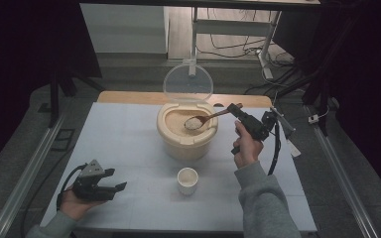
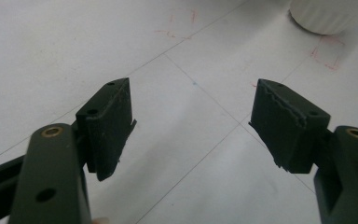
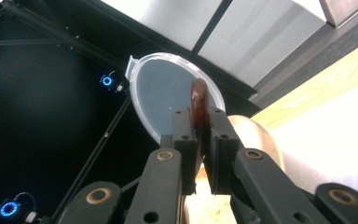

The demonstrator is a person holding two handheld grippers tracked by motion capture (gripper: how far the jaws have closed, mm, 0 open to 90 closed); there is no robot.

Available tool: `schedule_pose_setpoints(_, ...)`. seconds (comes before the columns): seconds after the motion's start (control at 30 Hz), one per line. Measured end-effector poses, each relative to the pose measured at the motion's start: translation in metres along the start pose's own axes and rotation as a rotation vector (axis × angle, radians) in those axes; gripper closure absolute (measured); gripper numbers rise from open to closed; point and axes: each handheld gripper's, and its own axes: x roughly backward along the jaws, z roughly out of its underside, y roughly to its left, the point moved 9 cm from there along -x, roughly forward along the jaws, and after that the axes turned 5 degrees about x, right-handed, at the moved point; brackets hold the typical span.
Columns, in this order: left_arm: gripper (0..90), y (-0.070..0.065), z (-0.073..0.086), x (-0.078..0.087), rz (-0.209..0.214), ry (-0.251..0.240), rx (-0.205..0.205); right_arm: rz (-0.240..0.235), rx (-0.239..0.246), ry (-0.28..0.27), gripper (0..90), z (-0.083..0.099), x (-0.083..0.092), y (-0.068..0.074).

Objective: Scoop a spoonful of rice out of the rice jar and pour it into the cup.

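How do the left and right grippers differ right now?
The left gripper has its jaws spread wide with nothing between them; the right gripper is shut on a wooden spoon. The left rests low at the table's near edge, while the right is raised beside the rice container, holding the loaded spoon over it. Both are black two-jaw tools, each held in one hand.

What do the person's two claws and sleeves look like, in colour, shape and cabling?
Both claws are black, pistol-shaped tools. The left claw carries a grey three-cornered plate on top, and a black cable loops from it. Its pads are flat, dark blocks with worn edges, on arms with brass-coloured rivets. The right claw also trails a black cable. Both sleeves are grey.
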Motion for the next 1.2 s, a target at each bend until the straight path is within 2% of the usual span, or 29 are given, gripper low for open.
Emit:
schedule_pose_setpoints(0.2,28.9,0.001,0.001,0.000,0.001,0.001,0.004,-0.023,-0.010,0.025,83.8,0.001,0.010,0.007)
schedule_pose_setpoints(0.37,28.9,0.001,0.001,-0.001,0.004,0.002,0.004,-0.037,-0.014,0.067,83.8,0.007,0.023,0.013)
schedule_pose_setpoints(0.63,28.9,0.001,0.001,-0.001,0.008,0.002,0.000,-0.056,-0.008,0.166,83.7,0.033,0.044,0.016)
schedule_pose_setpoints(0.83,28.8,0.000,0.001,-0.003,0.009,0.007,-0.001,-0.054,0.004,0.241,83.7,0.058,0.052,0.014)
schedule_pose_setpoints(1.0,28.8,0.000,0.001,-0.003,0.009,0.009,-0.001,-0.026,0.045,0.289,83.7,0.075,0.054,0.004)
schedule_pose_setpoints(1.2,28.8,0.000,0.002,-0.005,0.009,0.015,-0.002,0.024,0.117,0.295,83.7,0.079,0.054,-0.005)
